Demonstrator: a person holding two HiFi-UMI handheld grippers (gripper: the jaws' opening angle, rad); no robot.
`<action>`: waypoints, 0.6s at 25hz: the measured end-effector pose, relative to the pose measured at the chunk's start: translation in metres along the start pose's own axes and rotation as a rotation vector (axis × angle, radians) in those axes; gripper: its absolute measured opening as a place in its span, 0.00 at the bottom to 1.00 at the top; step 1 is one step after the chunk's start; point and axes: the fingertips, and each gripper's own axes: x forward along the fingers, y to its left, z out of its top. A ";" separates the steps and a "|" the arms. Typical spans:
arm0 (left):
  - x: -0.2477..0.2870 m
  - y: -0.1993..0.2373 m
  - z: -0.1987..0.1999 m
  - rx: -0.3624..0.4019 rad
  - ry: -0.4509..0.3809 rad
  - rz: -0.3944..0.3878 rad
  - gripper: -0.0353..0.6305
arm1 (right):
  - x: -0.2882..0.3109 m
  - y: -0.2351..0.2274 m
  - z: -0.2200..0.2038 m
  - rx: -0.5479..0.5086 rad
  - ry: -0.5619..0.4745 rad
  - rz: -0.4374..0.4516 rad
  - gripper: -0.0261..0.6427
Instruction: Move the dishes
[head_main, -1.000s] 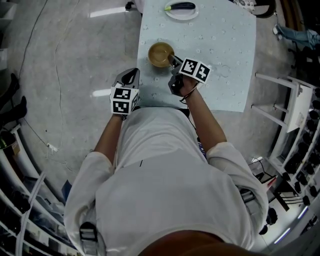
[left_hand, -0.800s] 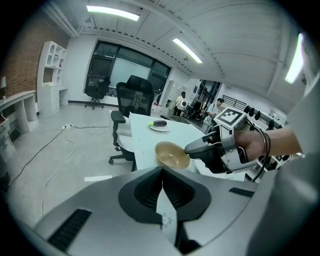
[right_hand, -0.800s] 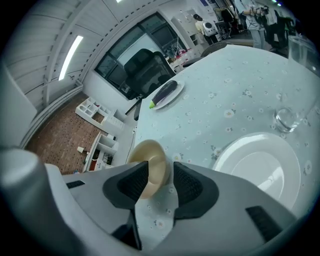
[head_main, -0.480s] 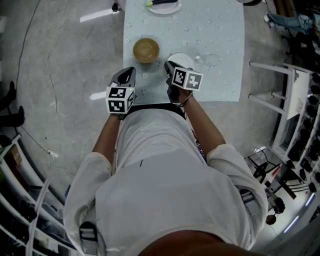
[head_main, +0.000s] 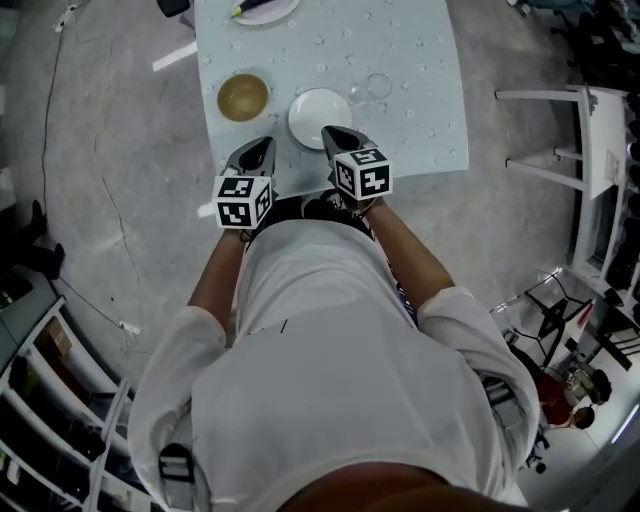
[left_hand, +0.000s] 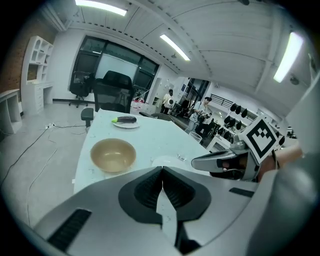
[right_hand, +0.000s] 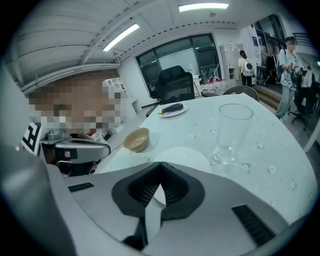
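A tan bowl (head_main: 243, 97) and a white plate (head_main: 320, 117) sit side by side on the pale blue table (head_main: 420, 130), near its front edge. My right gripper (head_main: 335, 133) is shut and empty, its tips over the plate's near rim; its jaws have just been closing with nothing between them. My left gripper (head_main: 256, 150) is also shut and empty, just short of the bowl. In the left gripper view the bowl (left_hand: 113, 155) lies ahead of the closed jaws. In the right gripper view the white plate (right_hand: 185, 156) lies right beyond the closed tips.
A clear glass (head_main: 378, 87) stands right of the white plate. A small plate with an eggplant (head_main: 262, 8) sits at the table's far end. A white rack (head_main: 590, 150) stands to the right, shelving to the lower left. People stand in the background (right_hand: 290, 75).
The right gripper, at the bowl's rim a second ago, has come away, rolled and drawn back over the white plate. The left gripper moved in over the table's front edge. The view shifted.
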 end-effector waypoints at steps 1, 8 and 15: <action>0.002 -0.009 -0.003 -0.009 0.003 -0.002 0.08 | -0.007 -0.004 -0.003 -0.014 -0.002 -0.004 0.03; 0.009 -0.073 -0.019 -0.083 0.008 -0.003 0.08 | -0.057 -0.030 -0.027 -0.068 -0.035 -0.013 0.03; 0.002 -0.125 -0.027 -0.048 -0.038 0.059 0.08 | -0.101 -0.058 -0.045 -0.102 -0.091 -0.020 0.03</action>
